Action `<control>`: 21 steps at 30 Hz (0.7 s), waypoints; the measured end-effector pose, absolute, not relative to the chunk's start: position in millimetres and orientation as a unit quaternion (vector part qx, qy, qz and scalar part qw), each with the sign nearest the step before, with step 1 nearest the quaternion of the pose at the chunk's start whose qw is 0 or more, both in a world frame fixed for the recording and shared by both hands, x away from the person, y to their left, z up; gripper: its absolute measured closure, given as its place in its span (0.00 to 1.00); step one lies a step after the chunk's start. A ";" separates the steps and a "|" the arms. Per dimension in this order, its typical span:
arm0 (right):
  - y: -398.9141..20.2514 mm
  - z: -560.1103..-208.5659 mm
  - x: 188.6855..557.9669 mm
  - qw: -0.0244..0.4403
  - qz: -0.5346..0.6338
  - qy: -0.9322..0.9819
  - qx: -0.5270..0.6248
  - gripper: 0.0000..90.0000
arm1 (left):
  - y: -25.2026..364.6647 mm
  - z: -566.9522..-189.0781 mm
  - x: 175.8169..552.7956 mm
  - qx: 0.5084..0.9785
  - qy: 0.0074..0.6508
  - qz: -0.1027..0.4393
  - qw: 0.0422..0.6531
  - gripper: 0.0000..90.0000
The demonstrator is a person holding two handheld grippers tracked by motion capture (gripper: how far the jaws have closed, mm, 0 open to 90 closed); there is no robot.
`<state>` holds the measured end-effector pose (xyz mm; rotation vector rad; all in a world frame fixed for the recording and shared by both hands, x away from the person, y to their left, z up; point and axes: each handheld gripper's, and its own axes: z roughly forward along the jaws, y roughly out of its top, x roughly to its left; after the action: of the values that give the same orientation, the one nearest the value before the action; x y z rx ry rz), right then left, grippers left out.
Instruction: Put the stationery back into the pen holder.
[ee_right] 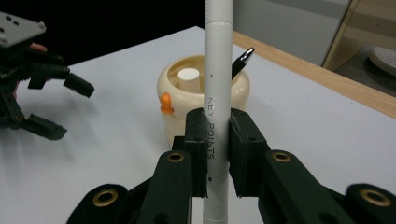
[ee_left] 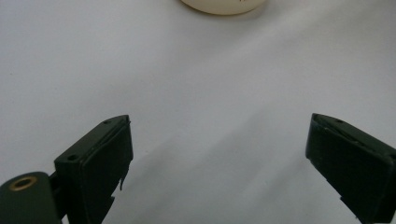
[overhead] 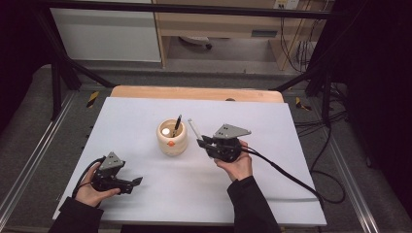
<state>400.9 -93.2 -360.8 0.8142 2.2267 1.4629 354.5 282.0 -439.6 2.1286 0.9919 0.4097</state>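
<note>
Left gripper (overhead: 137, 181) rests low on the sheet (overhead: 145, 194), jaws spread wide, nothing between them, idle

Centre: cream holder (overhead: 172, 138) stands upright, orange knob on its side, dark pen (overhead: 177, 124) leaning inside it

Right gripper (ee_right: 217, 154) clenched on white pen (ee_right: 217, 93), held just beside the holder, right of it, tilted, clear of the rim

Best approach, I judge: bring the pen upright over a free slot, lower the tip in before letting go, avoid knocking the dark pen

Surface: white sheet over wooden table (overhead: 194, 92); dark frame bars, cables on the floor at right, shelving behind
</note>
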 end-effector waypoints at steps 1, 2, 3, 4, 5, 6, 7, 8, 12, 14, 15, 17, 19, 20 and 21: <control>-91.2 -359.3 401.8 0.177 0.521 0.784 0.289 0.88 | 282.8 -439.5 354.6 0.829 0.387 0.160 0.370 0.08; -89.2 -357.8 402.8 0.176 0.525 0.780 0.291 0.88 | 283.4 -439.5 354.6 0.828 0.388 0.159 0.371 0.08; -87.3 -356.2 404.0 0.176 0.530 0.776 0.294 0.88 | 283.9 -439.6 354.7 0.828 0.390 0.159 0.371 0.08; -85.3 -354.6 405.2 0.179 0.532 0.773 0.296 0.88 | 284.3 -439.8 354.8 0.827 0.390 0.159 0.371 0.08; -83.3 -353.0 406.6 0.178 0.535 0.771 0.296 0.88 | 284.6 -439.9 355.0 0.827 0.391 0.159 0.371 0.08; -81.1 -351.3 407.9 0.178 0.539 0.768 0.296 0.88 | 284.9 -440.1 355.1 0.827 0.391 0.159 0.371 0.08; -79.2 -349.7 409.0 0.179 0.542 0.766 0.295 0.88 | 285.1 -440.3 355.3 0.827 0.391 0.159 0.370 0.08; -77.2 -348.3 410.3 0.180 0.545 0.764 0.297 0.88 | 285.2 -440.6 355.3 0.828 0.391 0.159 0.370 0.08; -70.0 -343.6 416.3 0.180 0.555 0.751 0.307 0.88 | 285.3 -441.6 355.5 0.827 0.394 0.157 0.370 0.08; -66.4 -341.4 419.6 0.179 0.562 0.744 0.315 0.88 | 285.3 -441.9 355.5 0.827 0.394 0.157 0.369 0.08; -64.7 -340.2 421.5 0.180 0.563 0.742 0.316 0.88 | 285.4 -441.8 355.6 0.827 0.394 0.157 0.369 0.08; -61.3 -338.1 425.3 0.179 0.567 0.739 0.318 0.88 | 285.7 -441.8 355.8 0.826 0.395 0.157 0.370 0.08; -57.9 -336.5 428.7 0.178 0.570 0.736 0.320 0.88 | 285.9 -442.1 356.0 0.827 0.394 0.156 0.369 0.08; -56.2 -335.9 430.6 0.178 0.571 0.735 0.320 0.88 | 285.8 -442.4 356.0 0.828 0.394 0.156 0.368 0.08; -54.4 -335.6 432.2 0.180 0.570 0.735 0.321 0.88 | 285.6 -442.6 356.0 0.828 0.393 0.156 0.367 0.08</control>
<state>432.2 -54.4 -335.6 0.9080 2.0768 1.6107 356.0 285.6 -442.6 2.1284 1.0096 0.4000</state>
